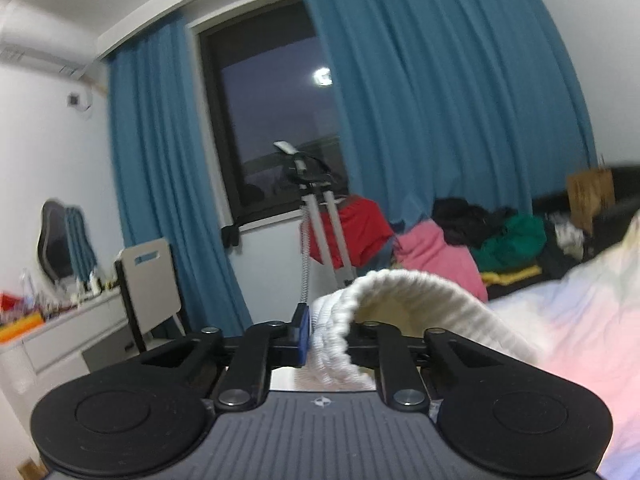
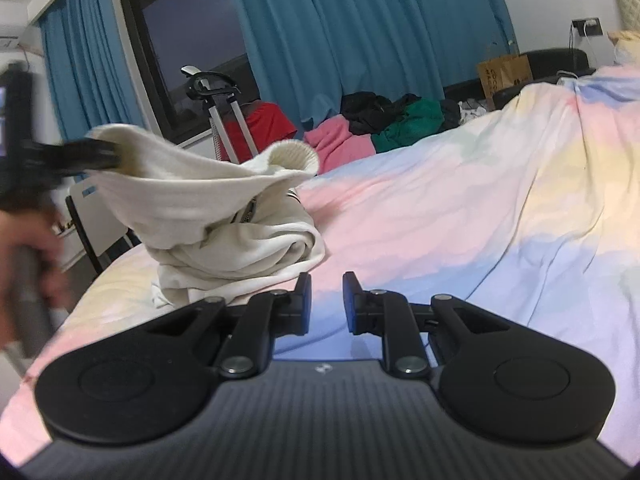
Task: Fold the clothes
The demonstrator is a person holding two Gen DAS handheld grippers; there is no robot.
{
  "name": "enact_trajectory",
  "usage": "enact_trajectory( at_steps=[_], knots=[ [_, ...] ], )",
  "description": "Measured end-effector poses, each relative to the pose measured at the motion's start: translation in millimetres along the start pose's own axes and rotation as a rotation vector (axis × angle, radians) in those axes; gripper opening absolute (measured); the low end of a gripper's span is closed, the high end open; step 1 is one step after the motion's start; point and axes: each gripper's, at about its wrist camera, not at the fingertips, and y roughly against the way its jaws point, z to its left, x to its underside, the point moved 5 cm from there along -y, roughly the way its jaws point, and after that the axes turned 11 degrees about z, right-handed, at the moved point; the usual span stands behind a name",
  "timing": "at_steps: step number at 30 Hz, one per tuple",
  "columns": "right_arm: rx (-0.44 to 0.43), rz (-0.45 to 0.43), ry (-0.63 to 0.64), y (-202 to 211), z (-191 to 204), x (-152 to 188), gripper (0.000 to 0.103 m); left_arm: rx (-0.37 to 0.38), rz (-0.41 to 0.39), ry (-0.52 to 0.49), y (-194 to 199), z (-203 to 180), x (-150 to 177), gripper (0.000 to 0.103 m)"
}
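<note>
A cream knitted garment (image 2: 224,232) with a zip lies bunched on the pastel bedsheet (image 2: 460,208) at the bed's left side. My left gripper (image 1: 326,334) is shut on its ribbed edge (image 1: 400,300) and holds that edge lifted; it also shows in the right wrist view (image 2: 96,156), blurred, gripping the raised cloth. My right gripper (image 2: 326,300) is open and empty, low over the sheet just right of the garment.
A pile of clothes, pink (image 2: 340,136), green (image 2: 412,124), black and red (image 2: 268,124), lies beyond the bed under blue curtains (image 2: 360,32). A garment steamer stand (image 2: 224,108) stands by the window. A chair (image 1: 150,292) and white dresser (image 1: 60,336) are at left.
</note>
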Motion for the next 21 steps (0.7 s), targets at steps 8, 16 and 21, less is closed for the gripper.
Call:
enact_trajectory(
  at_steps=[8,16,21],
  knots=[
    [0.009,-0.038,0.075,20.1,17.2,2.6,0.020,0.107,0.105,0.154,42.9,137.0,50.8,0.010],
    [-0.045,0.098,0.201,23.0,53.5,30.3,0.020,0.177,0.282,0.299,40.9,252.8,143.8,0.010],
    [-0.136,0.205,0.264,26.5,83.5,52.0,0.021,0.236,0.344,0.287,44.6,275.1,171.0,0.026]
  ],
)
